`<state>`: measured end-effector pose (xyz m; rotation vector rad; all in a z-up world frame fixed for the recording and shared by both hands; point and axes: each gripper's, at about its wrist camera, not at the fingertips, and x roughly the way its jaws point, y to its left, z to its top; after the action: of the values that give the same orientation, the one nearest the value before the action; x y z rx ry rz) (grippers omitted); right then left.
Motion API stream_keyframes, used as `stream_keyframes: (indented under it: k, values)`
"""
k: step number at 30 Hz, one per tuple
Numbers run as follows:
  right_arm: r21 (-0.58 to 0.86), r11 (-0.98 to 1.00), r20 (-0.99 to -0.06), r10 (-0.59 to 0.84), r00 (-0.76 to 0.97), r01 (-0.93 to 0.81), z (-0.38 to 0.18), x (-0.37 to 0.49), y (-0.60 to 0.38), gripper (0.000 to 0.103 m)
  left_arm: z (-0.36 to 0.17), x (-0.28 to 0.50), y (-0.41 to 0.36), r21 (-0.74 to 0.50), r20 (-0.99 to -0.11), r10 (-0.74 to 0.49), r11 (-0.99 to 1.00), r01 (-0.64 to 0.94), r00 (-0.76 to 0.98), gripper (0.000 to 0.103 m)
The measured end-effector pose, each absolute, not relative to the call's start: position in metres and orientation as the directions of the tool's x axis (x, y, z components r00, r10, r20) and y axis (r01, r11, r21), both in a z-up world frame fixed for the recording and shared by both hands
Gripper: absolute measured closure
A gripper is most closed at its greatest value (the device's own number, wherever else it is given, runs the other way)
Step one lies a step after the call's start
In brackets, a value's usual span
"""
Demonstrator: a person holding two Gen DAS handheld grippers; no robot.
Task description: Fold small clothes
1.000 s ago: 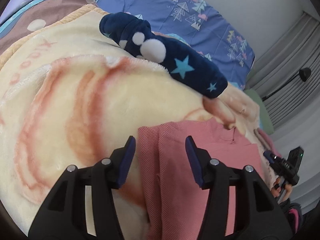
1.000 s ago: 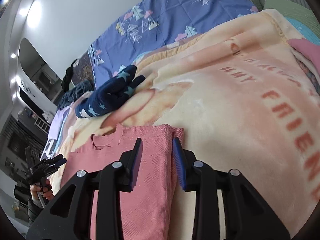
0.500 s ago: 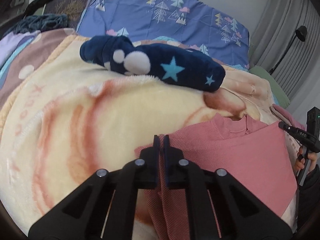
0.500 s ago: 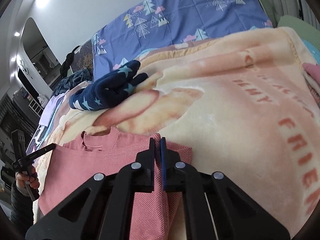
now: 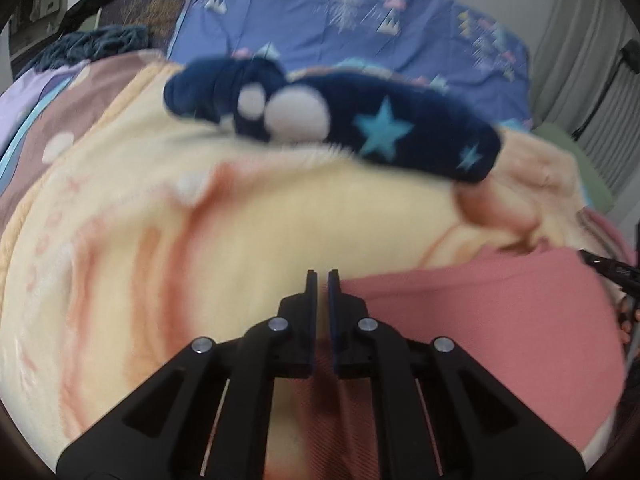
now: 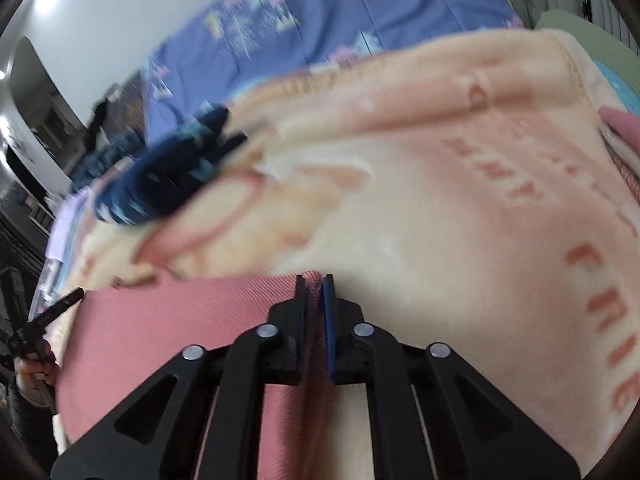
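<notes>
The left gripper (image 5: 322,276) and right gripper (image 6: 314,280) are each nipped tight on a near edge of the pink top (image 5: 480,320). Both have just been closing, cloth between, likely to fold it toward the far collar on the cream blanket (image 5: 240,220).

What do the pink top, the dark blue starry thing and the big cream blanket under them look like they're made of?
The pink top looks like a thin ribbed or twill-weave knit, probably cotton: fine diagonal lines show, matte. The dark blue star-print garment looks like plush fleece, thick, with soft rounded edges. The cream and orange printed blanket seems a fuzzy fleece or flannel, with a downy nap; blur leaves the fibre open.
</notes>
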<state>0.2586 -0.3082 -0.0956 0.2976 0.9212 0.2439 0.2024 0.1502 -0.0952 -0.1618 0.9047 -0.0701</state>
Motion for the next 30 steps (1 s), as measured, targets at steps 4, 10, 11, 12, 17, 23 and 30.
stream_keyframes:
  k: [4, 10, 11, 12, 17, 23, 30]
  values:
    - [0.35, 0.934, -0.719, 0.312, 0.621, -0.065, -0.085, 0.245, -0.313, 0.089, -0.083, 0.192, 0.154, -0.191, -0.75, -0.144, 0.982, -0.004, 0.646, 0.088]
    - [0.27, 0.951, -0.648, 0.293, 0.703, -0.148, -0.039, 0.208, -0.301, 0.089, -0.02, 0.155, 0.123, -0.214, -0.624, -0.24, 0.968, 0.132, 0.743, 0.076]
    - [0.287, 0.941, -0.631, 0.325, 0.705, -0.177, -0.034, 0.2, -0.296, 0.089, -0.013, 0.146, 0.11, -0.219, -0.608, -0.279, 0.959, 0.18, 0.743, 0.071]
    - [0.299, 0.932, -0.619, 0.352, 0.702, -0.204, -0.031, 0.193, -0.292, 0.089, -0.01, 0.141, 0.099, -0.22, -0.605, -0.304, 0.952, 0.213, 0.736, 0.07]
    - [0.157, 0.97, -0.743, 0.239, 0.625, -0.184, -0.061, 0.18, -0.263, 0.07, -0.058, 0.138, 0.041, -0.102, -0.761, -0.231, 0.965, 0.241, 0.606, 0.064]
    - [-0.008, 0.991, -0.738, 0.085, 0.669, -0.134, -0.079, 0.156, -0.255, 0.069, -0.078, 0.119, 0.021, 0.032, -0.77, -0.132, 0.969, 0.244, 0.624, 0.065]
    - [0.077, 0.981, -0.67, 0.183, 0.719, -0.178, -0.052, 0.096, -0.269, 0.069, -0.037, 0.055, 0.021, -0.07, -0.68, -0.28, 0.945, 0.321, 0.677, 0.052]
